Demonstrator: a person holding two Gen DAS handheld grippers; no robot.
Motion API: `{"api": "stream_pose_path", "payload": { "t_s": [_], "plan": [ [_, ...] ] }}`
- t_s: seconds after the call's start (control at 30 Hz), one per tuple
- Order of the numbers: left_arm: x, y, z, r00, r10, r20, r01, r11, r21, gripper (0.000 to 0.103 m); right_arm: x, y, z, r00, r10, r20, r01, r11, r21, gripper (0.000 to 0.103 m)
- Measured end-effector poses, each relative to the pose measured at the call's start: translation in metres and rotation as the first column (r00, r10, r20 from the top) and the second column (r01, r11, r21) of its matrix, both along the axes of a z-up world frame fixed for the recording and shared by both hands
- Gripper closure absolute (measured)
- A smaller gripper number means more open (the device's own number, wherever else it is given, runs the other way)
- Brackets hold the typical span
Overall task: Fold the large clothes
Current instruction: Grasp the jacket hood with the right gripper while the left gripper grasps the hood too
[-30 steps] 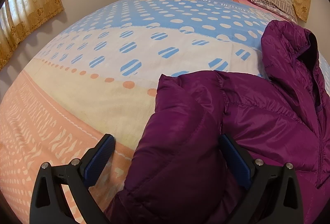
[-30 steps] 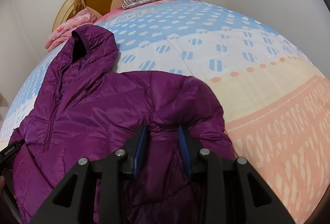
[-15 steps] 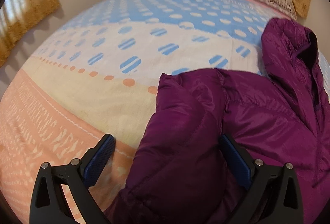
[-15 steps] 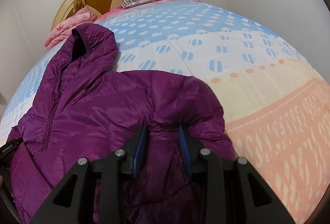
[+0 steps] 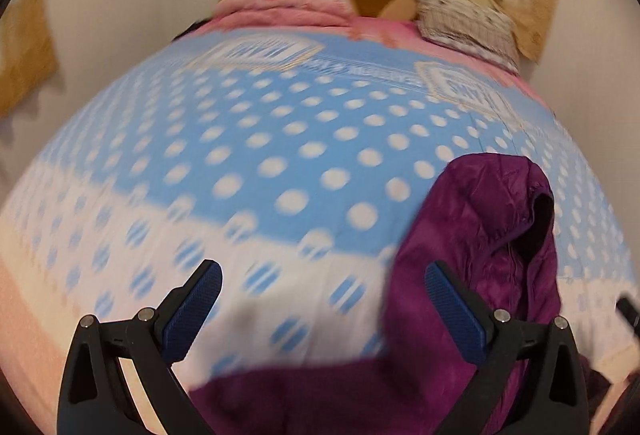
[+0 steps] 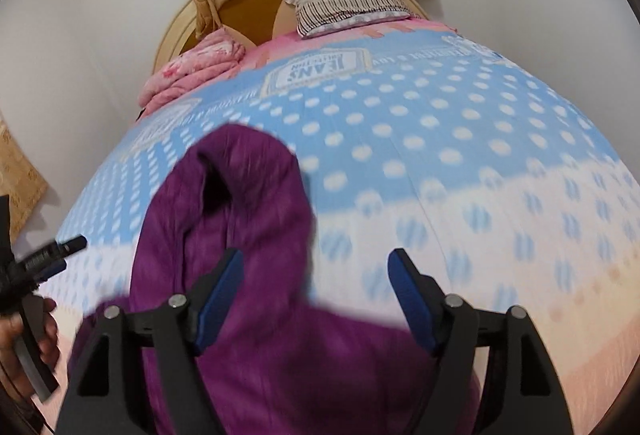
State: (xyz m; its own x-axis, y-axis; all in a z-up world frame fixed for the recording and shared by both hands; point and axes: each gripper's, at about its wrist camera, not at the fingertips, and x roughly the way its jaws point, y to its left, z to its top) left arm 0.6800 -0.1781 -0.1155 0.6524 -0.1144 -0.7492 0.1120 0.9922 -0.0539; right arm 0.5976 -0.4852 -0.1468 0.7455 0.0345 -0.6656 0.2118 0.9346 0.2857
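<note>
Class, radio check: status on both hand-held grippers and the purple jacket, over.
Left hand-held gripper open, empty. Right hand-held gripper opening, pads off the purple jacket. Jacket lies on the bedspread, hood toward the headboard. Nothing in the way.

The wide dotted blue, white and peach bed cover (image 6: 460,163) lies bare to the right of the puffy purple hooded jacket (image 6: 240,227), and also beyond its hood; a gripper can pass freely there. Far beyond the jacket, the folded pink quilt (image 6: 192,75) and the striped grey pillow (image 6: 348,7) block the way before the round wooden headboard (image 6: 256,11). Left of the jacket, the bed cover (image 5: 240,155) is bare too.
</note>
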Motion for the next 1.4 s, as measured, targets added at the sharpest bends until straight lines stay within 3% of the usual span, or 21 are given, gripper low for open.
{"api": "stream_pose_path", "payload": {
  "t_s": [0.2,0.3,0.4,0.43,0.5,0.53,0.57,0.6,0.63,0.67,0.9,1.03,1.27,1.4],
  "plan": [
    [0.044,-0.048,-0.020,0.995,-0.098,0.002,0.098,0.992,0.079,0.001,0.065,0.005,-0.011,0.998,0.057,-0.029,-0.058,0.998,-0.013,0.025],
    [0.064,-0.057,-0.030,0.995,-0.101,0.017,0.099,0.990,0.096,0.002,0.088,0.007,-0.023,0.996,0.069,-0.056,-0.070,0.997,-0.021,0.025],
    [0.079,-0.063,-0.048,0.994,-0.112,-0.009,0.113,0.989,0.096,0.013,0.107,0.007,-0.039,0.993,0.088,-0.084,-0.089,0.996,-0.014,0.025],
    [0.081,-0.065,-0.056,0.993,-0.121,-0.017,0.122,0.988,0.098,0.022,0.114,0.008,-0.046,0.991,0.090,-0.099,-0.092,0.996,-0.014,0.025],
    [0.084,-0.075,-0.074,0.986,-0.160,-0.043,0.164,0.978,0.132,0.050,0.126,0.010,-0.064,0.981,0.123,-0.149,-0.122,0.992,0.014,0.028],
    [0.084,-0.079,-0.080,0.980,-0.193,-0.053,0.198,0.973,0.117,0.075,0.131,0.014,-0.073,0.971,0.150,-0.188,-0.151,0.989,0.010,0.034],
    [0.080,-0.082,-0.078,0.977,-0.213,-0.032,0.215,0.970,0.110,0.093,0.129,0.018,-0.072,0.973,0.139,-0.185,-0.154,0.985,-0.073,0.048],
    [0.078,-0.085,-0.076,0.973,-0.229,-0.027,0.231,0.965,0.121,0.101,0.128,0.020,-0.071,0.971,0.143,-0.190,-0.165,0.981,-0.104,0.075],
    [0.074,-0.088,-0.071,0.971,-0.238,-0.014,0.237,0.961,0.143,0.102,0.127,0.019,-0.069,0.968,0.164,-0.190,-0.180,0.981,-0.075,0.090],
    [0.070,-0.090,-0.065,0.970,-0.243,0.005,0.239,0.959,0.153,0.102,0.122,0.017,-0.063,0.969,0.166,-0.183,-0.180,0.982,-0.058,0.096],
    [0.029,-0.072,-0.004,0.945,-0.281,0.165,0.262,0.956,0.131,0.102,0.054,0.021,-0.003,0.987,0.163,-0.010,-0.163,0.976,-0.145,0.097],
    [-0.010,-0.048,0.026,0.922,-0.280,0.268,0.264,0.960,0.096,0.102,0.004,0.031,0.025,0.981,0.175,0.088,-0.157,0.971,-0.181,0.097],
    [-0.110,0.003,0.057,0.857,-0.298,0.421,0.309,0.950,0.044,0.103,-0.075,0.069,0.045,0.955,0.241,0.172,-0.202,0.956,-0.213,0.097],
    [-0.167,0.029,0.057,0.846,-0.296,0.443,0.329,0.944,0.003,0.103,-0.107,0.090,0.046,0.942,0.278,0.186,-0.237,0.947,-0.215,0.097]
  ]
}}
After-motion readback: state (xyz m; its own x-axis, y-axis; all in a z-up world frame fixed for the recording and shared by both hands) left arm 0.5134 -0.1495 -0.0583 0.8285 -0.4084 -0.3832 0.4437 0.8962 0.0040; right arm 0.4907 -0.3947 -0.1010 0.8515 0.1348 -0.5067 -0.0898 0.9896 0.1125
